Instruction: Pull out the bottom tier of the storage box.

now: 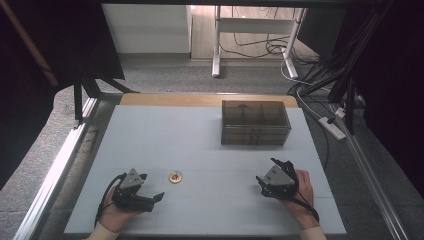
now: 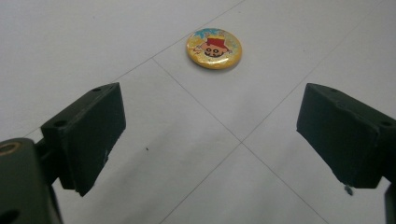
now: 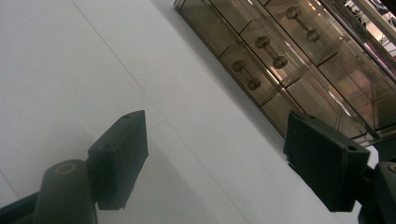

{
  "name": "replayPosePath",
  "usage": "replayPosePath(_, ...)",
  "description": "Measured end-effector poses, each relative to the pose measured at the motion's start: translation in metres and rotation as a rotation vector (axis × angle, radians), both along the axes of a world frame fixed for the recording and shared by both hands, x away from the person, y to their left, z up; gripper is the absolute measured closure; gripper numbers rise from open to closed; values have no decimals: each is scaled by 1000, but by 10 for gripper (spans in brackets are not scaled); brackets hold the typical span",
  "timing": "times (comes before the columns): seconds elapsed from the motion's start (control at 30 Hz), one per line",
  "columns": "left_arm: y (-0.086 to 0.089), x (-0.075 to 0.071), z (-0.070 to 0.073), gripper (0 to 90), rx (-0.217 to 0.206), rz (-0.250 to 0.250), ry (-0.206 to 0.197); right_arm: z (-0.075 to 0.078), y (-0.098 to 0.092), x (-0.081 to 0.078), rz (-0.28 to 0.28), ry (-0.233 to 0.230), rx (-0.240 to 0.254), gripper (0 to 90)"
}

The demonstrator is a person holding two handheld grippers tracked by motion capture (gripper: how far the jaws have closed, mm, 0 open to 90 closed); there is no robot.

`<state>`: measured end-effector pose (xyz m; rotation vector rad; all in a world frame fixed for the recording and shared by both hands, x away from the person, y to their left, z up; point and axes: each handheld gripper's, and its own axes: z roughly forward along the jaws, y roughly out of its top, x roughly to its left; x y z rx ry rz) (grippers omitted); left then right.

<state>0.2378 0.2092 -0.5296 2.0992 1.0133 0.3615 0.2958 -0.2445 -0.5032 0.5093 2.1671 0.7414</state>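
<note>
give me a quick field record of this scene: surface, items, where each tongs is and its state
surface: pale grey table top with thin seam lines
badge: round yellow pin badge with a red-hatted cartoon face, lying flat, near side, left of centre
box: smoky clear drawer box with small knob handles, far side, right of centre
left tongs: left tongs near the bottom left, jaws open, aimed toward the badge, not touching it
right tongs: right tongs near the bottom right, jaws open, empty, pointing toward the drawer box
</note>
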Motion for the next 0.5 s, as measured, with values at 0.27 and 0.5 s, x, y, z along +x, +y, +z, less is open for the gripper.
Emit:
replayPosePath(0.27,0,0,0,82,2,-2,0,-1,3,4,-2,-12,-9,221)
replayPosePath(0.5,0,0,0,81,-1,1,0,-2,4,8,-5,-18,-15,224)
